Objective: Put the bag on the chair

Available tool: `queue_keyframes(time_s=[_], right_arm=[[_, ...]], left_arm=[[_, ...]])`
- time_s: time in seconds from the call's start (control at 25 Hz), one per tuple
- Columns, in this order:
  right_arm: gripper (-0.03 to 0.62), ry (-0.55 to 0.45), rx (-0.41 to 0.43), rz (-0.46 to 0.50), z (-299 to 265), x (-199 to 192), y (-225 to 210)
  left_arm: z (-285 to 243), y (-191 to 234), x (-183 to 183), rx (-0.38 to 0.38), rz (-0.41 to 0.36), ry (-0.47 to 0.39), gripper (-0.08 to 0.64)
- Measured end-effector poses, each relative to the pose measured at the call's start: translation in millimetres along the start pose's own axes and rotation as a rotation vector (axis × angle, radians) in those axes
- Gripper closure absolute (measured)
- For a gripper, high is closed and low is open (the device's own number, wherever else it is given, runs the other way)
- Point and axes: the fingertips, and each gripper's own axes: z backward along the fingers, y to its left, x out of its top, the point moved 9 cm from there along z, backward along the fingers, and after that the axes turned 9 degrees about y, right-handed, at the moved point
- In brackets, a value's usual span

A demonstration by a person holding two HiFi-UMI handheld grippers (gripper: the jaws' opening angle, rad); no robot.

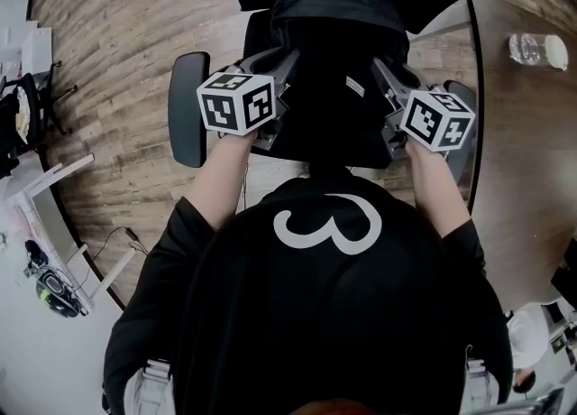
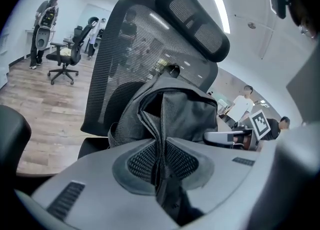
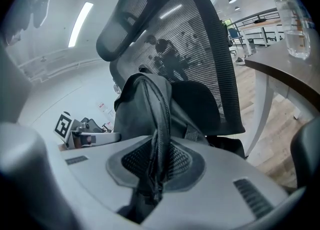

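The bag (image 1: 334,102) is black, soft fabric with a zipper, upright and slumped. A fold on each side is pinched, by the left gripper (image 2: 160,159) and the right gripper (image 3: 155,164). It hangs over the seat of the chair (image 1: 187,108), between the armrests and before the mesh back. The chair is a black office chair with a headrest. Whether the bag rests on the seat cannot be told.

Matt cloth bag (image 2: 185,114), mesh-backed chair (image 2: 130,49), wood-grain floor (image 1: 117,43).

Brown wood-plank floor (image 1: 117,43) spreads beneath a dark brown curved-edge table (image 1: 523,133) bearing a clear plastic water bottle (image 1: 538,50); long white ceiling light strips (image 2: 220,11) glow overhead.
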Motion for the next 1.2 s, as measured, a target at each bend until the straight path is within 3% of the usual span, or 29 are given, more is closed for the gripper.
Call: queue_keyframes(time_s=[0.36,0.56,0.84,1.2], right_arm=[[0.52,0.01,0.003,-0.033,4,-2,1],[0.422,-0.038,-0.04,-0.056,18,2,1],[0.414,-0.103,-0.089,-0.012,50,0,11],[0.414,-0.164,-0.065,0.054,82,-16,53]], left_arm=[[3,3,-3,0.002,-0.007,0.005,0.459],[7,8,-5,-0.024,0.031,0.049,0.378],[27,7,-17,-0.031,0.054,0.038,0.362],[62,-13,-33,-0.102,0.091,-0.036,0.362]])
